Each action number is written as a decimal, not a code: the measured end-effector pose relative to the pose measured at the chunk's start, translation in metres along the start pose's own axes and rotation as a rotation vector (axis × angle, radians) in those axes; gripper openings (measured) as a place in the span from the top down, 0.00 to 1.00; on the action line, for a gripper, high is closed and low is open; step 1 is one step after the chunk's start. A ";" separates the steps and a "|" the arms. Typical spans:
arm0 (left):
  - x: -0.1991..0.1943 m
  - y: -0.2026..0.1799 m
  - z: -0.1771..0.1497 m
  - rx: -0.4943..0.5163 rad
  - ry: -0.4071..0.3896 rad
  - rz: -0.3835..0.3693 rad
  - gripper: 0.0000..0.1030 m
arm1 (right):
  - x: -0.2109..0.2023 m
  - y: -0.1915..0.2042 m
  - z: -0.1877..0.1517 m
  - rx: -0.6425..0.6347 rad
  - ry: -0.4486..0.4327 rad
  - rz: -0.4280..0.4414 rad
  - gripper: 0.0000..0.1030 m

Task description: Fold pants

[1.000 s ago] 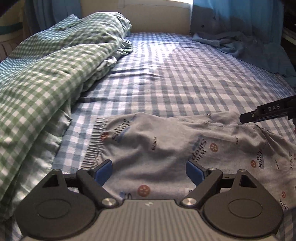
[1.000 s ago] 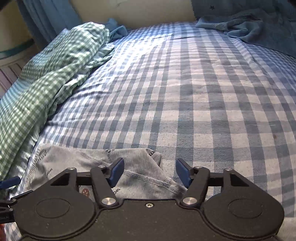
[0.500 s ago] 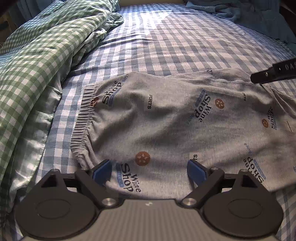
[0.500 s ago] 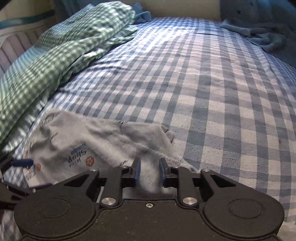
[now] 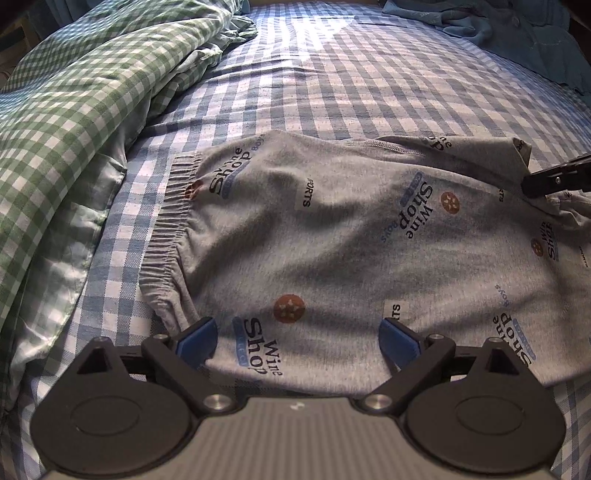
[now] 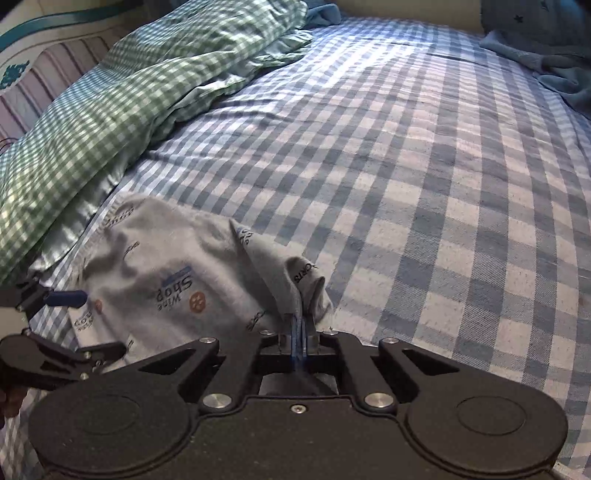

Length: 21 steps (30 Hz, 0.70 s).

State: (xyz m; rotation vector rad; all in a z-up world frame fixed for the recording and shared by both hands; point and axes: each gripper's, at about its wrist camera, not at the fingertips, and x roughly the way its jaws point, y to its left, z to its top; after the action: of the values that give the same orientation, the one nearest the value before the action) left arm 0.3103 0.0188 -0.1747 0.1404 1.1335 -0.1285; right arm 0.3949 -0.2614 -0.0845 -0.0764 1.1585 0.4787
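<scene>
Grey printed pants (image 5: pixel 332 240) are lying spread on the blue-and-white checked bed sheet (image 5: pixel 388 81), with the gathered elastic waistband (image 5: pixel 166 236) lying left of and beyond the left jaws. The right gripper (image 6: pixel 298 328) is standing with its jaws pressed almost together; having just been closing, they are now pinching a raised fold of the pants' fabric (image 6: pixel 295 284), which is peaking up directly ahead of the pads. The left gripper (image 5: pixel 297 334) is hovering low over the near edge of the pants with its jaws spread wide, having just been opening further; the blue pads (image 5: pixel 195 334) are flanking the cloth without pressing on it, so nothing is being held there. Printed wording is lying between and just ahead of the left jaws, reading "Wine Shop" in dark letters, upside down from this view, beside a brown round emblem (image 5: pixel 289 308). The same "Wine Shop" print is repeating farther ahead, along with small white patches reading "SPORTS", partly cut off. In the right wrist view, "Shop" is showing left of the closed jaws and "SPORTS" on the pinched fold. A green-and-white checked duvet (image 5: pixel 74 110) is bunching far left of both grippers, and a blue cloth (image 5: pixel 517 33) is lying crumpled at the far right of the bed.
</scene>
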 end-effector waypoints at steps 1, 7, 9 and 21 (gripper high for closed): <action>0.000 0.000 0.000 0.000 0.001 0.000 0.05 | 0.001 -0.004 -0.001 0.031 -0.004 0.009 0.90; 0.000 0.000 0.001 0.003 0.011 -0.003 0.05 | 0.009 -0.039 0.015 0.333 -0.065 0.109 0.75; 0.001 0.000 0.001 0.004 0.010 -0.001 0.05 | 0.014 -0.041 0.023 0.338 -0.057 0.100 0.75; 0.004 0.001 0.002 0.001 0.026 0.005 0.05 | 0.034 -0.048 0.045 0.306 -0.069 -0.069 0.99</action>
State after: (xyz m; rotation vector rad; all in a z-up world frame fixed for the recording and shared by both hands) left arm 0.3138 0.0196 -0.1773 0.1463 1.1593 -0.1235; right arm 0.4633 -0.2799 -0.1050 0.1633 1.1460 0.2370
